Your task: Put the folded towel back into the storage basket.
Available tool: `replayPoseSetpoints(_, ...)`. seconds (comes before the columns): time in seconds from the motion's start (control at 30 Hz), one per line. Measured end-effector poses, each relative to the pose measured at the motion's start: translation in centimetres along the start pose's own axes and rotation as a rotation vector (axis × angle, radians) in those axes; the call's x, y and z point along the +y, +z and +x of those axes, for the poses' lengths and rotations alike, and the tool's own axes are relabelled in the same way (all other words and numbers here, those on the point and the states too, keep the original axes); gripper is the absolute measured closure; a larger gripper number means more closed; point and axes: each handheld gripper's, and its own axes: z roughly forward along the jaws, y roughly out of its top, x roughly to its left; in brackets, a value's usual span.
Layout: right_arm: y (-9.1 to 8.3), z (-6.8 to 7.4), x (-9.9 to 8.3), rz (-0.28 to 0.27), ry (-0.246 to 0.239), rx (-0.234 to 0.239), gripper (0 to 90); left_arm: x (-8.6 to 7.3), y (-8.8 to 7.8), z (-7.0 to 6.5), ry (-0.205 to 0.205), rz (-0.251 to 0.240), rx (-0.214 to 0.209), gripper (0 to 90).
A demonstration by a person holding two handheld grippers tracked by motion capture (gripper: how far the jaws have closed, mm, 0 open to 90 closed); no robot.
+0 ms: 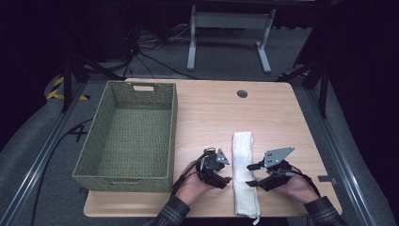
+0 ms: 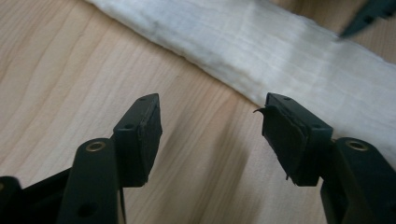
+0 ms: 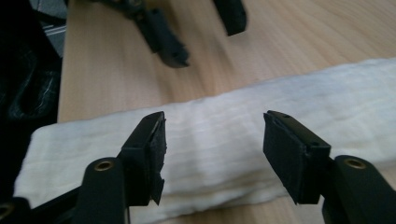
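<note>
A white towel [image 1: 244, 174], folded into a long narrow strip, lies on the wooden table [image 1: 282, 113] near its front edge. My left gripper [image 1: 225, 176] is just left of the strip, jaws open and pointing at it. In the left gripper view the open left gripper [image 2: 212, 109] hovers over bare wood, with the towel [image 2: 261, 46] just beyond its tips. My right gripper [image 1: 251, 175] is at the strip's right edge, open. In the right gripper view the towel [image 3: 224, 135] lies under the open right gripper [image 3: 215, 121], its pads apart and not pressing on it. The left gripper [image 3: 205, 42] shows beyond.
A green woven basket [image 1: 173, 136] with nothing in it stands on the left half of the table. A round cable hole [image 1: 242, 93] sits near the far edge. Bare wood stretches behind the towel and to its right.
</note>
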Motion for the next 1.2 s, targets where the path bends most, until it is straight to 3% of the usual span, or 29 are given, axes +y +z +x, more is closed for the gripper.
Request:
replayPoseSetpoints(0.23, 1.8, 1.9, 0.2, 0.051, -0.073, 0.034, 28.5, -0.2, 0.0, 0.4, -0.004, 0.001, 0.019, 35.3)
replayPoseSetpoints(0.43, 2.7, 1.9, 0.0, 0.066, -0.091, 0.033, 18.6, -0.2, 0.1, 0.4, 0.0, 0.012, 0.019, 34.2)
replayPoseSetpoints(0.67, 3.3, 2.2, -0.3, 0.084, -0.136, 0.015, 17.7, -0.2, 0.4, 0.3, 0.005, 0.011, 0.024, 33.9)
replayPoseSetpoints(0.77, 3.1, 2.2, -0.4, 0.078, -0.129, 0.017, 26.1, -0.1, 0.3, 0.3, 0.01, 0.024, 0.02, 33.9)
replayPoseSetpoints(0.9, 2.7, 2.4, -0.4, 0.068, -0.154, 0.046, 50.1, -0.1, 0.5, 0.4, 0.015, 0.027, 0.019, 34.3)
replayPoseSetpoints(0.93, 2.7, 2.4, -0.4, 0.068, -0.154, 0.046, 50.1, -0.1, 0.5, 0.4, 0.016, 0.024, 0.02, 34.3)
replayPoseSetpoints(1.07, 2.5, 2.7, -0.5, 0.06, -0.175, 0.089, 72.0, 0.0, 0.6, 0.3, 0.021, 0.027, 0.014, 34.6)
replayPoseSetpoints(1.2, 2.5, 2.8, -0.6, 0.064, -0.163, 0.148, 79.7, 0.5, 0.5, 0.6, 0.011, 0.016, 0.014, 34.6)
